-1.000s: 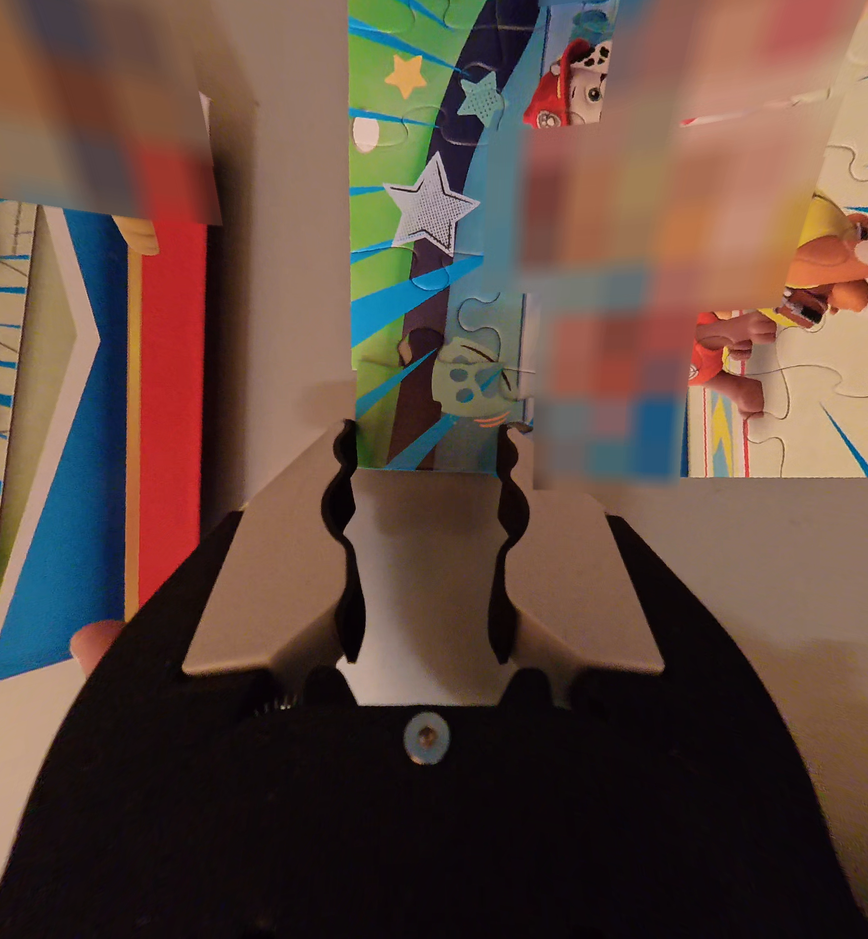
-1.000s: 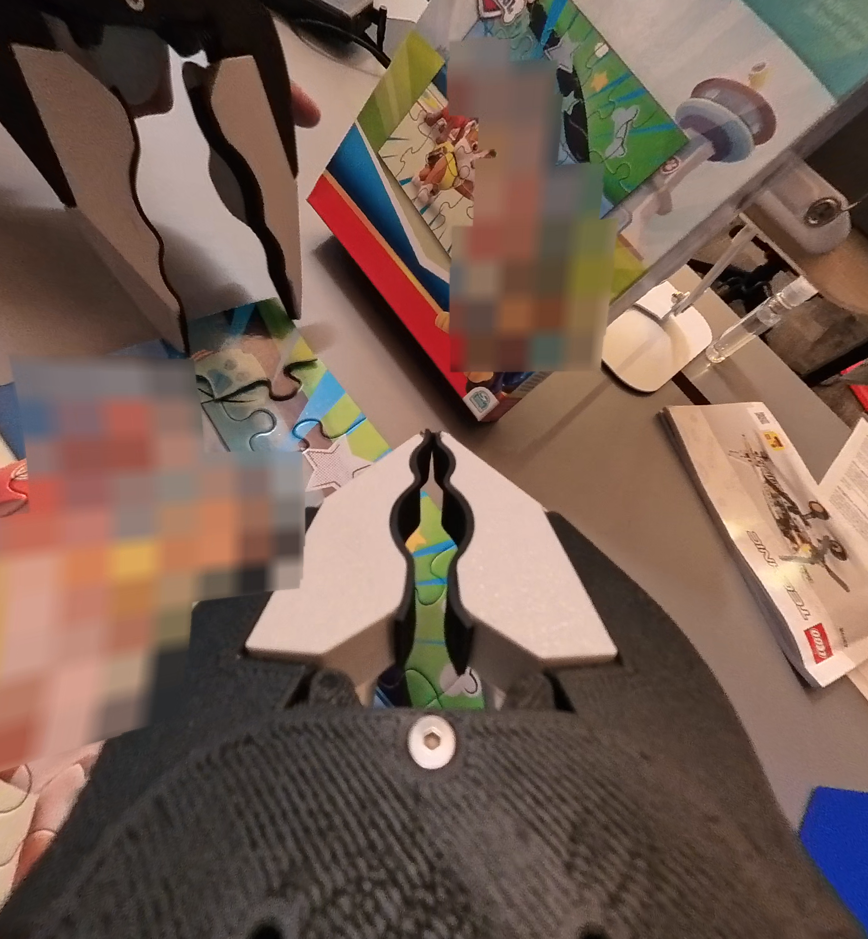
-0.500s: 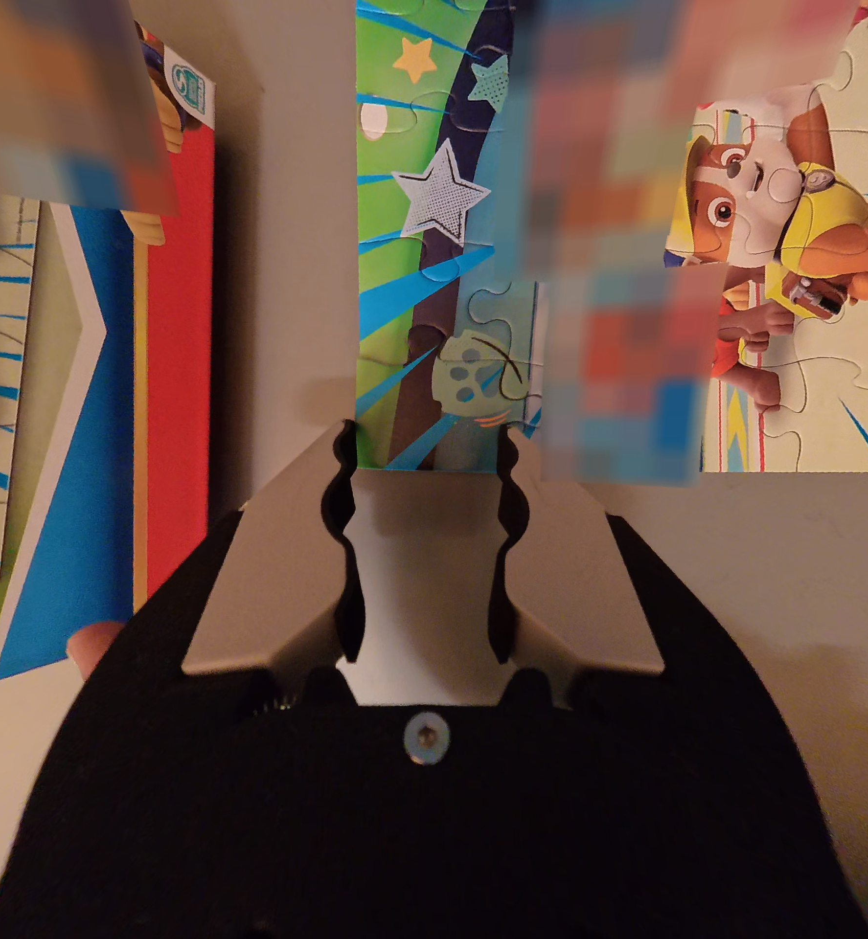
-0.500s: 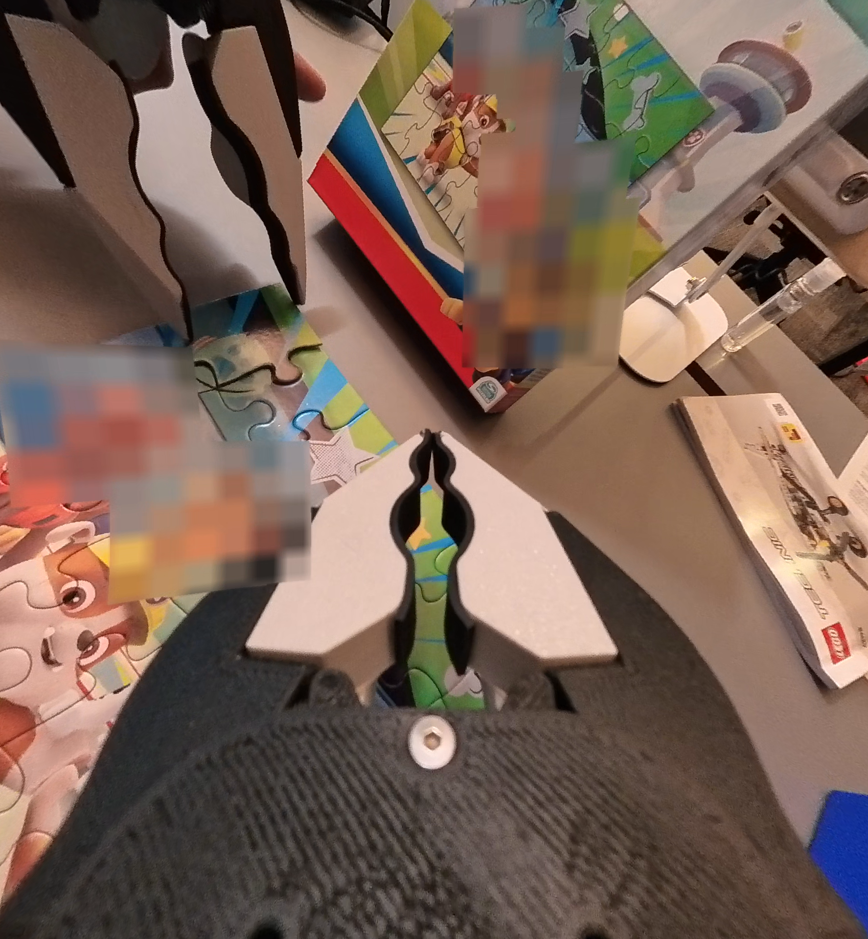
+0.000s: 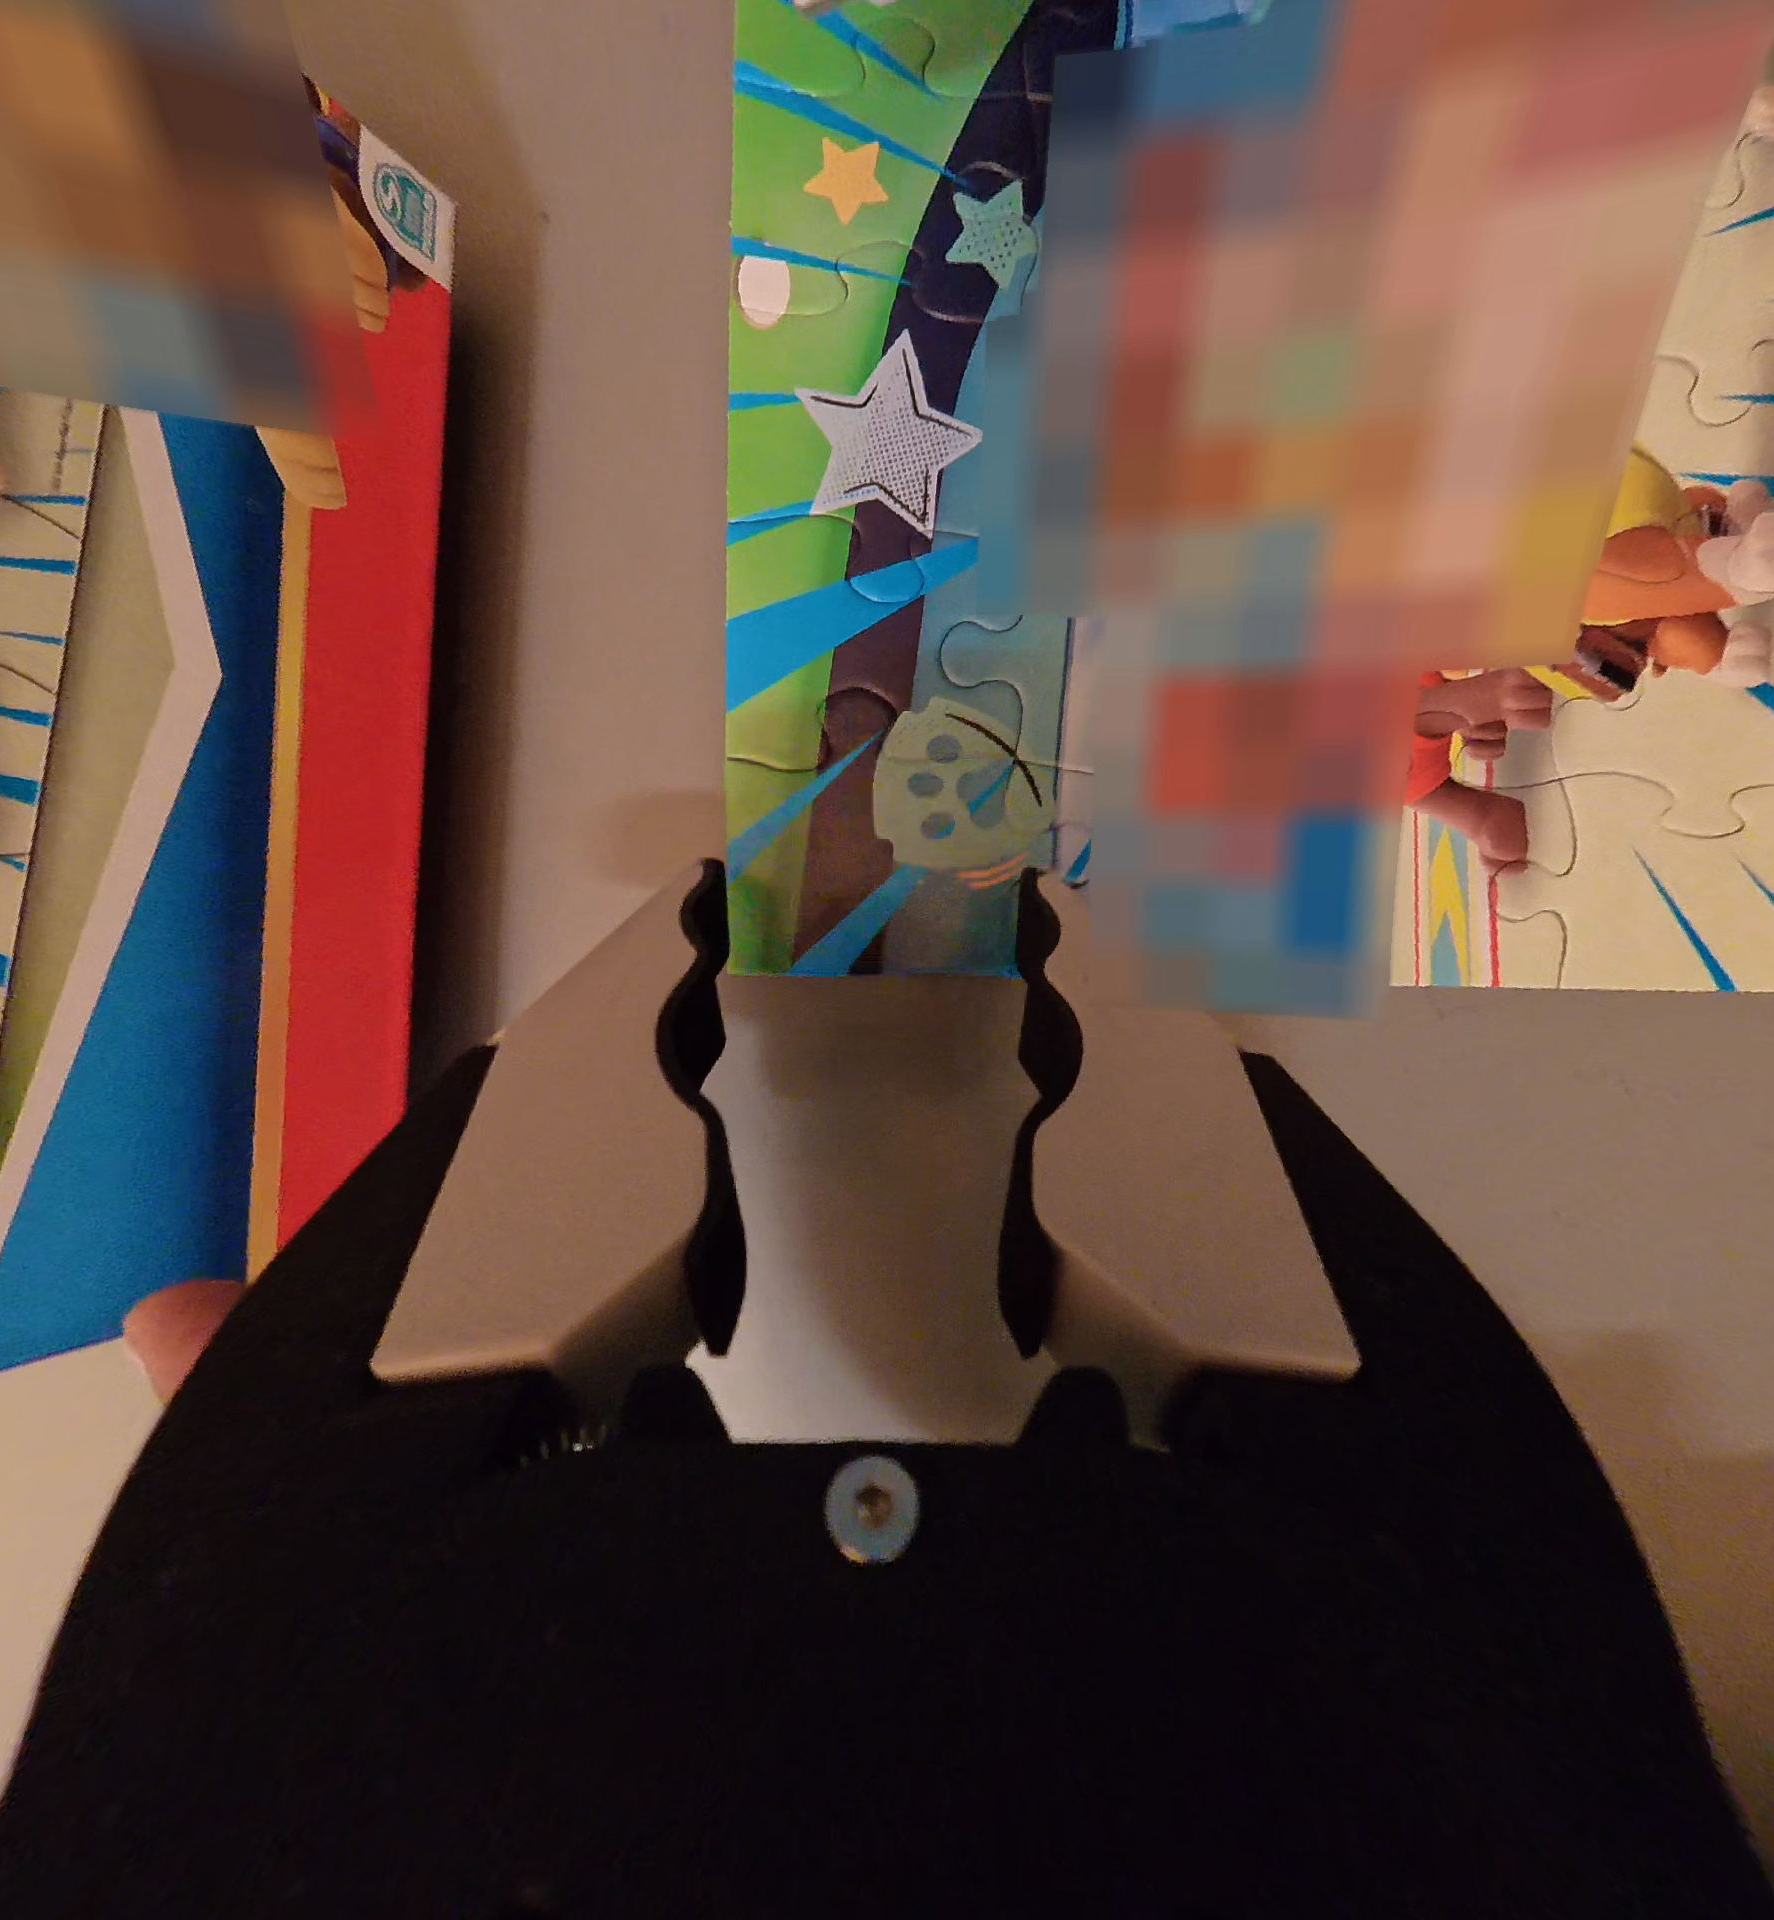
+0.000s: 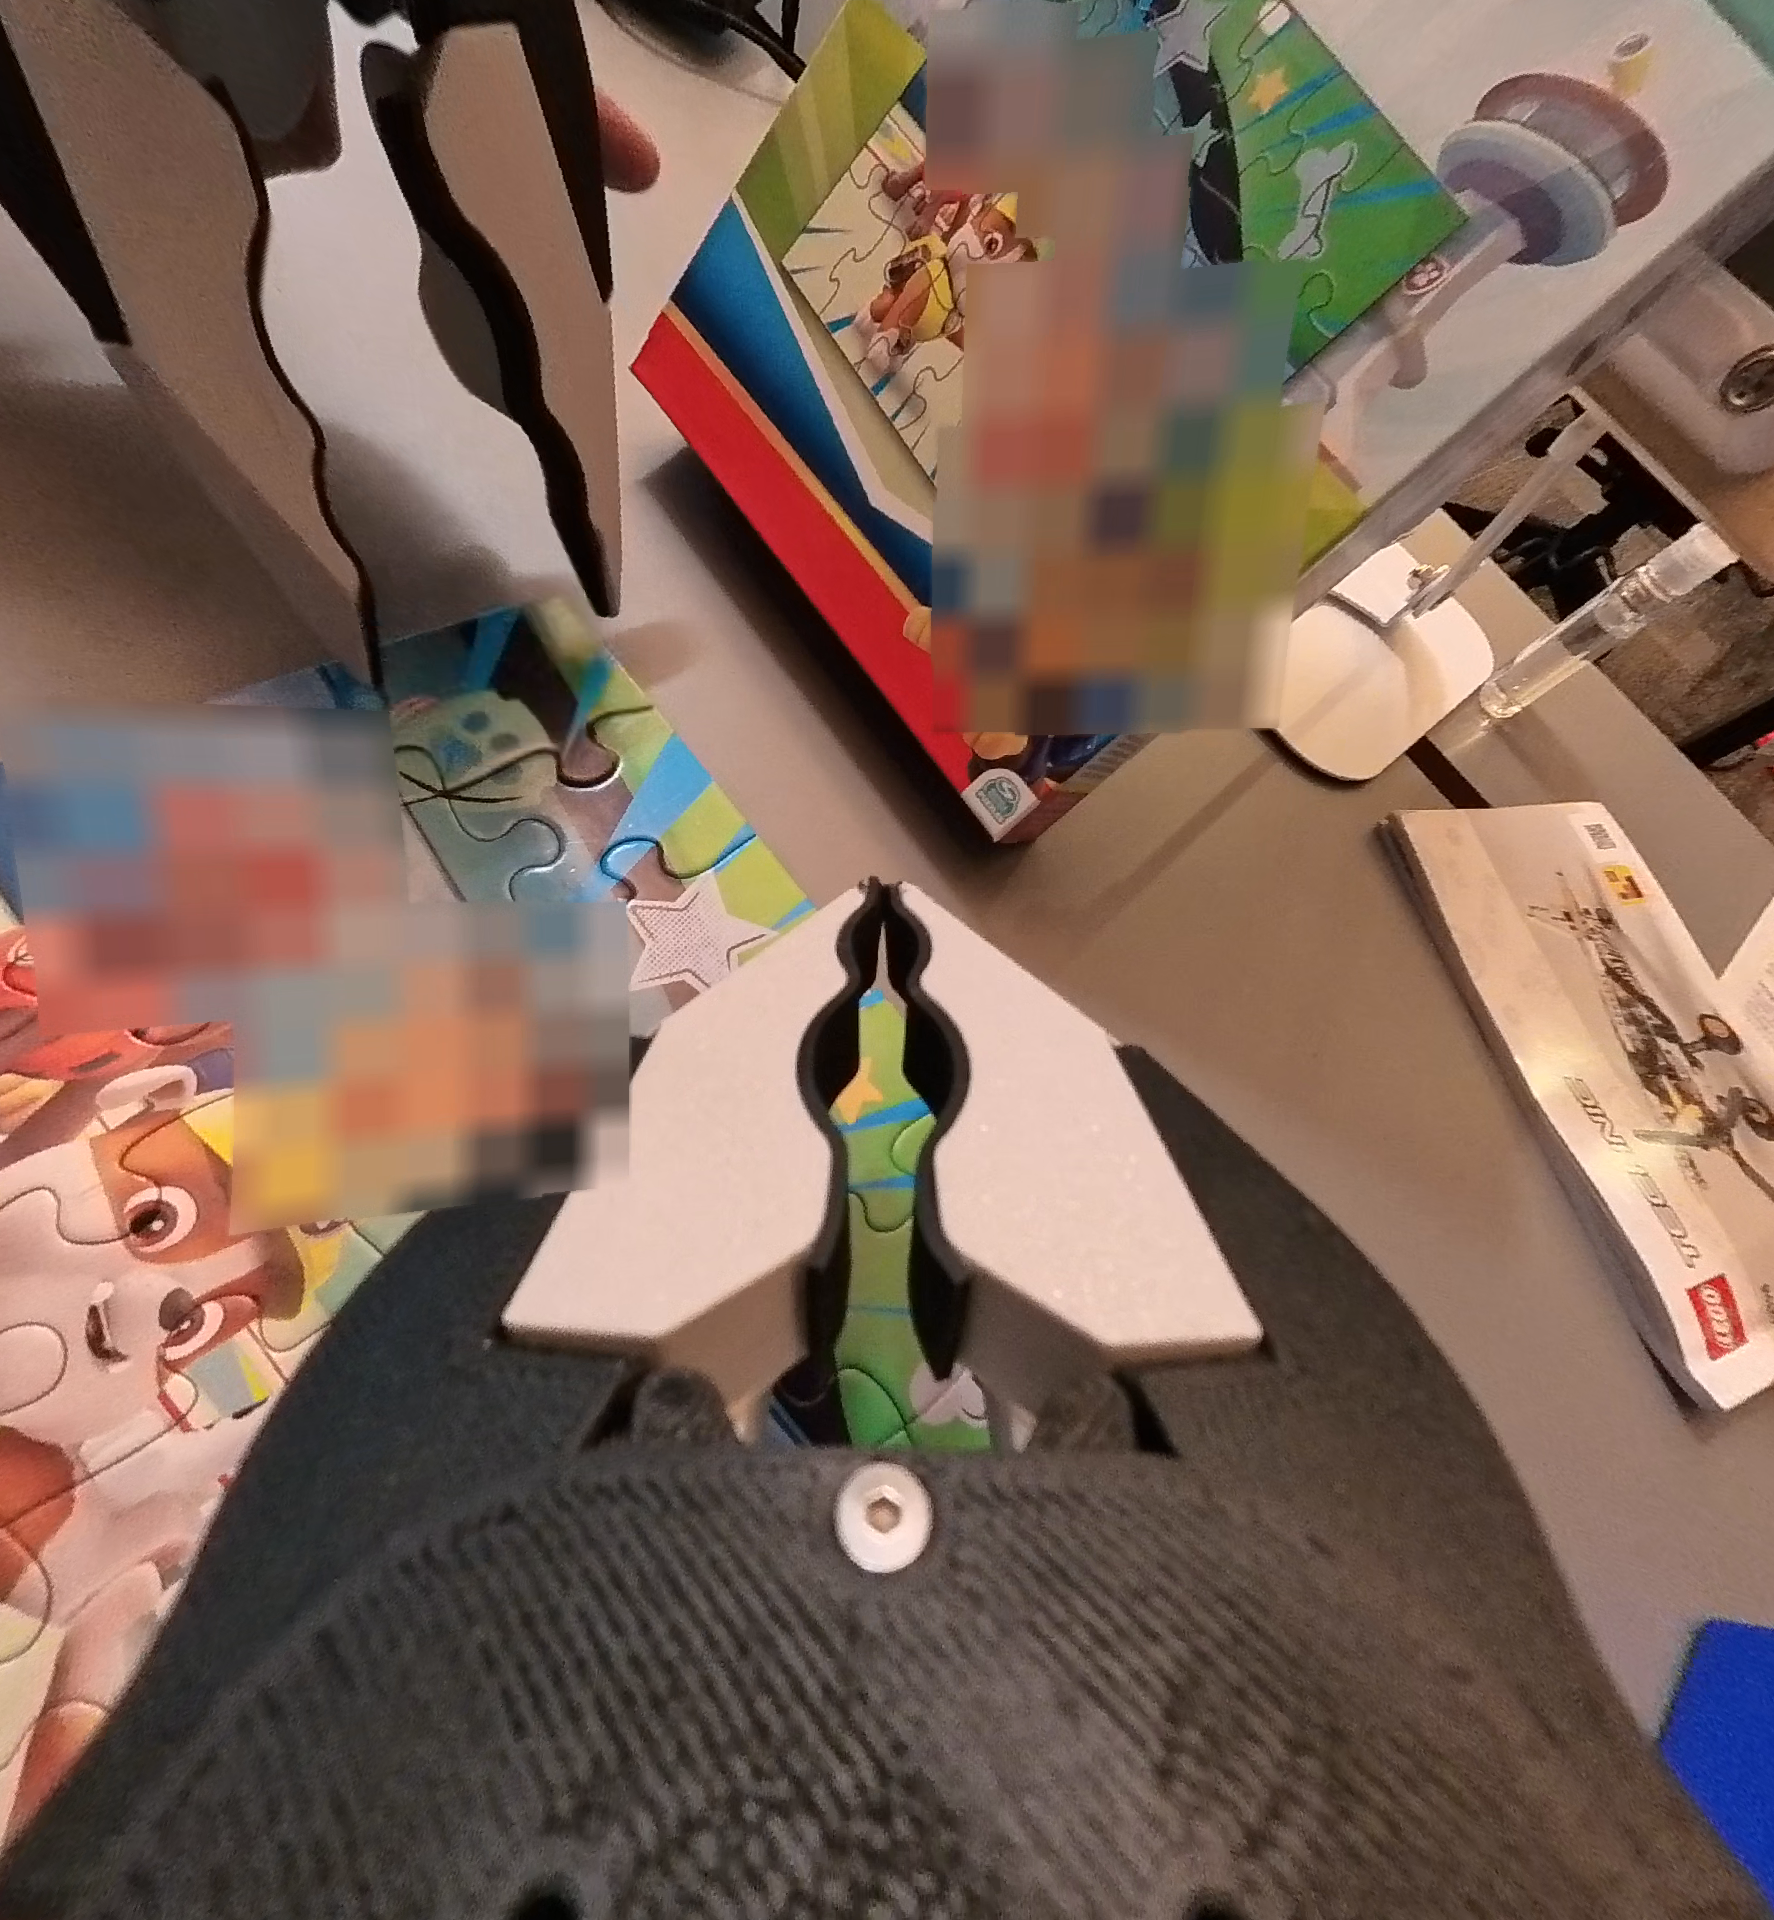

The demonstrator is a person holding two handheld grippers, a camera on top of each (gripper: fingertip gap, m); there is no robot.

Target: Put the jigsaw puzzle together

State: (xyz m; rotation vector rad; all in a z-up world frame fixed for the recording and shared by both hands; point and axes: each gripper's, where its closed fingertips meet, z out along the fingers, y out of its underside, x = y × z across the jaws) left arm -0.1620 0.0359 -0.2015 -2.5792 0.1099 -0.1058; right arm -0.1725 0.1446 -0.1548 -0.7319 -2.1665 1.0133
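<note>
The left gripper [image 5: 867,914] hangs spread over a corner of the colourful cardboard jigsaw puzzle [image 5: 841,499] on the grey bench [image 5: 1485,1195]. The right gripper [image 6: 885,896] is pressed together with a bare grasp, above the puzzle's edge.

The jigsaw puzzle [image 5: 841,540] is showing as printed cardboard with a soft sheen, the bench [image 6: 1226,935] is looking smooth and matt grey, the booklet [image 6: 1589,1122] is catching light like glossy paper, and the right gripper [image 6: 884,890] is wearing coarse, ridged, probably plastic housing.
</note>
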